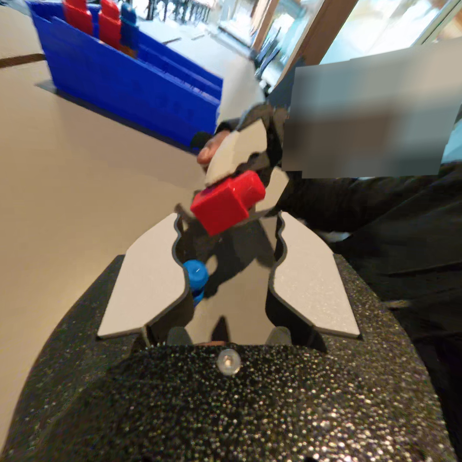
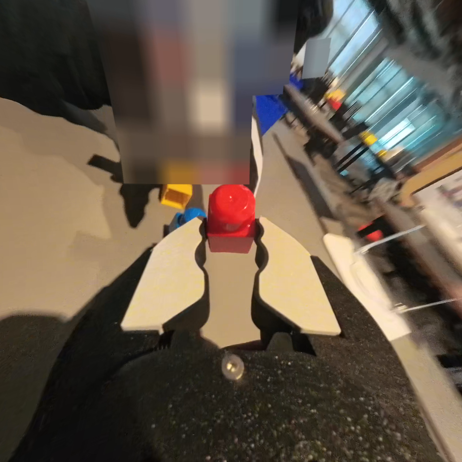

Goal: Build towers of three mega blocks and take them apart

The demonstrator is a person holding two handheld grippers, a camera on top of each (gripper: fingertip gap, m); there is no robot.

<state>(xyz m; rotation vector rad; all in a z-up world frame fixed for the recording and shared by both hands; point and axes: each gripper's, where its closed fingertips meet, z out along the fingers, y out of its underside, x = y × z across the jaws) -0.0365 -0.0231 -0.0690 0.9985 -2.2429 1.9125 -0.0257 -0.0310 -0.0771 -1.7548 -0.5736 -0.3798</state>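
Observation:
My right gripper (image 2: 230, 221) is shut on a red mega block (image 2: 231, 207), stud pointing forward, held above the beige table (image 2: 50, 200). In the left wrist view the right gripper (image 1: 240, 185) holds that red block (image 1: 222, 207) tilted, just beyond my left fingertips. My left gripper (image 1: 228, 217) is open and empty. A blue block (image 1: 196, 277) lies on the table below, beside the inner edge of its left finger. The right wrist view shows the blue block (image 2: 186, 217) and a yellow block (image 2: 176, 196) lying together on the table. A mosaic patch hides most of the left gripper there.
A blue bin (image 1: 130, 87) stands at the far left of the table with two red towers (image 1: 77, 17) and a blue one (image 1: 128, 27) in it. A person's dark sleeve (image 1: 350, 200) is on the right. A white flat object (image 2: 362, 282) lies near the table's right edge. Less than 4 cm separates the two grippers' tips.

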